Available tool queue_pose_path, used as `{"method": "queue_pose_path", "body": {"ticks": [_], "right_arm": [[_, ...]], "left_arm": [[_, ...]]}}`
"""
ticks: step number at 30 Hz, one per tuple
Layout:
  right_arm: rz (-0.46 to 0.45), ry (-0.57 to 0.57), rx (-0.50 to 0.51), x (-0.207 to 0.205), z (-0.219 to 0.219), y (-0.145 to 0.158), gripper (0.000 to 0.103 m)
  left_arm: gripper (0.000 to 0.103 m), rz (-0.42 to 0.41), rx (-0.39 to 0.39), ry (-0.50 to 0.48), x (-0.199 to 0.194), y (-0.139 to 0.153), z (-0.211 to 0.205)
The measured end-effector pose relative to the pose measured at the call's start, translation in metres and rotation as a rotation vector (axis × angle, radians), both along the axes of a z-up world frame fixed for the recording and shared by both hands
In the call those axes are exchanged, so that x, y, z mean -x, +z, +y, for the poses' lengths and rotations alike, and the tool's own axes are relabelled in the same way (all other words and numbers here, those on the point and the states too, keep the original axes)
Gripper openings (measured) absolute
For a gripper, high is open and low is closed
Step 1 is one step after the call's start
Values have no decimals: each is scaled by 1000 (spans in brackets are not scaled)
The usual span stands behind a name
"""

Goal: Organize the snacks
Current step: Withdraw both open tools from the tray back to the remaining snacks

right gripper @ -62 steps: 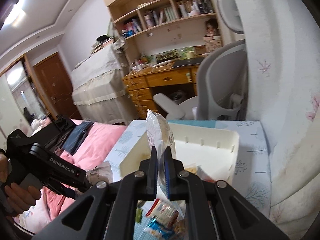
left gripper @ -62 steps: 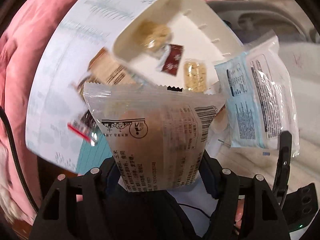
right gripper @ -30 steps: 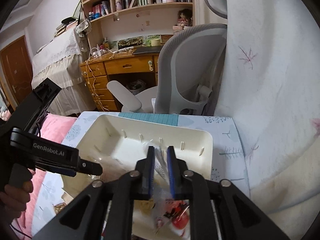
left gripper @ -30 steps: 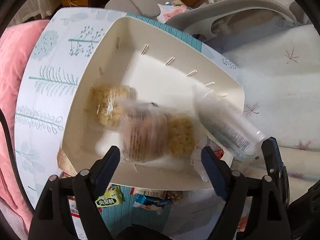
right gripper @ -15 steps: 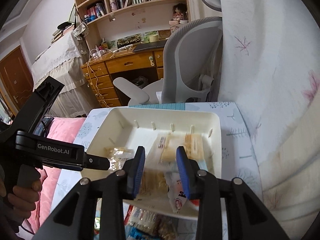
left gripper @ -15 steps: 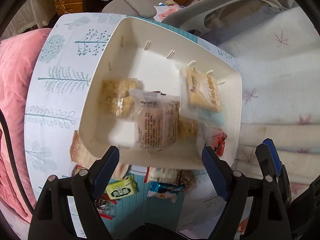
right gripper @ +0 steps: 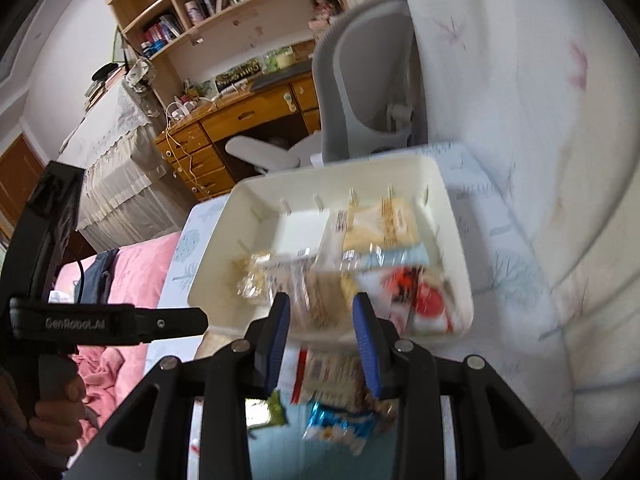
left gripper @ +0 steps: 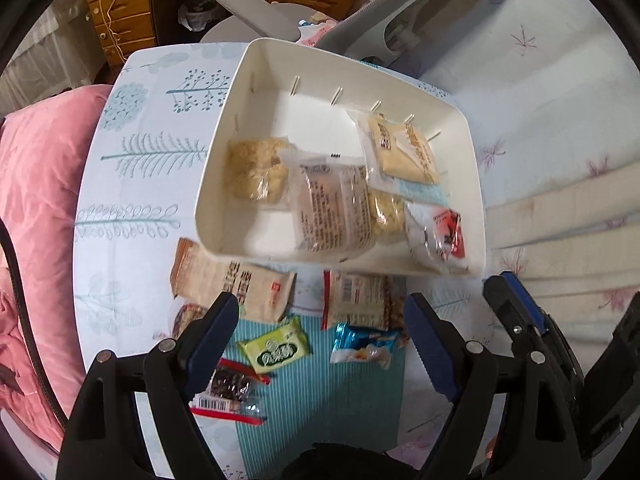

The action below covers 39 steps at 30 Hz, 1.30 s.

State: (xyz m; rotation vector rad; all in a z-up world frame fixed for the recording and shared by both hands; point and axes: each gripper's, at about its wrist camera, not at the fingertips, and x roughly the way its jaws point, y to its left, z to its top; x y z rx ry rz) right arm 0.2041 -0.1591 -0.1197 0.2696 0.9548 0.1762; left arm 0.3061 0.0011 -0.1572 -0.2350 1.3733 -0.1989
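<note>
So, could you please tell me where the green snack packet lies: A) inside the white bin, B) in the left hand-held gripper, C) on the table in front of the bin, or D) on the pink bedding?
C: the green snack packet lies on the table, outside the white bin.

My right camera is shaky, so the snacks in the white bin (right gripper: 452, 240) look smeared. The bin's near wall hides part of a tan packet (left gripper: 224, 280).
</note>
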Motion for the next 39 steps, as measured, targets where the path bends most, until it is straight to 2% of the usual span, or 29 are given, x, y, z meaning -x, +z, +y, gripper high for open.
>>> {"method": "queue_pose_path", "body": {"ticks": [8,13,19,23,30,33,39], "right_arm": [[81,-4,-89,35,-5,-15,33],[110,-26,-135,65,-16,-19,33],[148,-42,-184,93,-27,-21,34],[171,-46,-211,108,-31,-23,41],[228,-60,-282,122,-30,-35,42],[258,-69,-316,128,-28,-43,50],[308,-94,-360,135,-23,-59,52]], "left_arm": [[84,-20,-29,22,50,-1,2],[84,-57,-83,8,87,5,-5],[83,-89,-70,33,129,12,-1],[83,-111,-71,55,152,17,5],[83,-154,-117,53,180,25,16],[83,-149,-126,34,186,23,20],[83,-124,-163,-14,193,16,27]]}}
